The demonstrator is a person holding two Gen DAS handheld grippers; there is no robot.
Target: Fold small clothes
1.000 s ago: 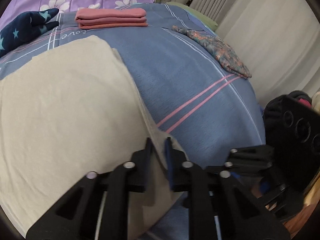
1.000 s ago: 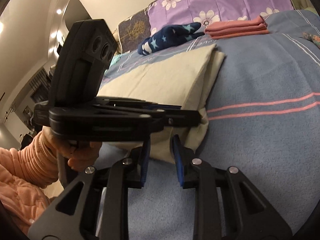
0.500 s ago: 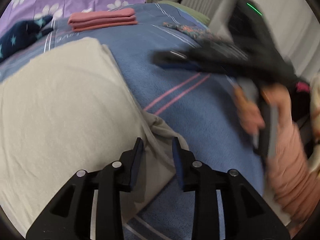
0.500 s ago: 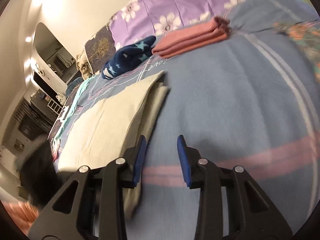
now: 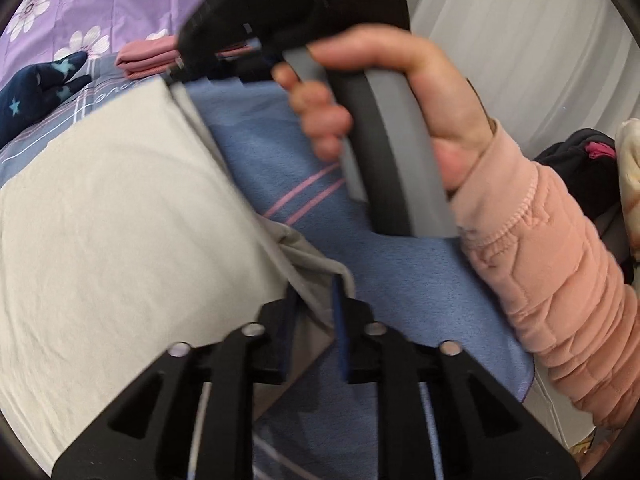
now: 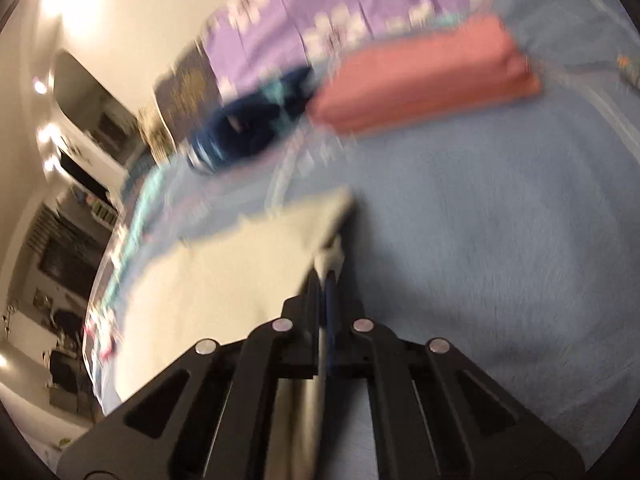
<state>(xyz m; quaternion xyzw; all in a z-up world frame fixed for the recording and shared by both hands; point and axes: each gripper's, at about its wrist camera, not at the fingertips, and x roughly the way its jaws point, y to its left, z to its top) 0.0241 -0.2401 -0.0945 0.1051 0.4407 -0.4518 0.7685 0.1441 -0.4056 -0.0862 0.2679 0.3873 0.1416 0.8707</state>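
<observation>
Cloth (image 6: 224,288) corner pinched in closed right claw (image 6: 325,280); left view alone shows left claw (image 5: 314,308) part-open astride near corner.

Motion-blurred frame. Right tool (image 6: 323,280) pinched tight on the corner of the cream cloth (image 6: 224,280), jaws nearly together with fabric between them. Cloth spreads left over the blue bed cover (image 6: 500,240). Folded pink garment (image 6: 424,80) lies farther back; navy starred item (image 6: 248,128) just left of it, purple floral sheet (image 6: 360,4) behind.
</observation>
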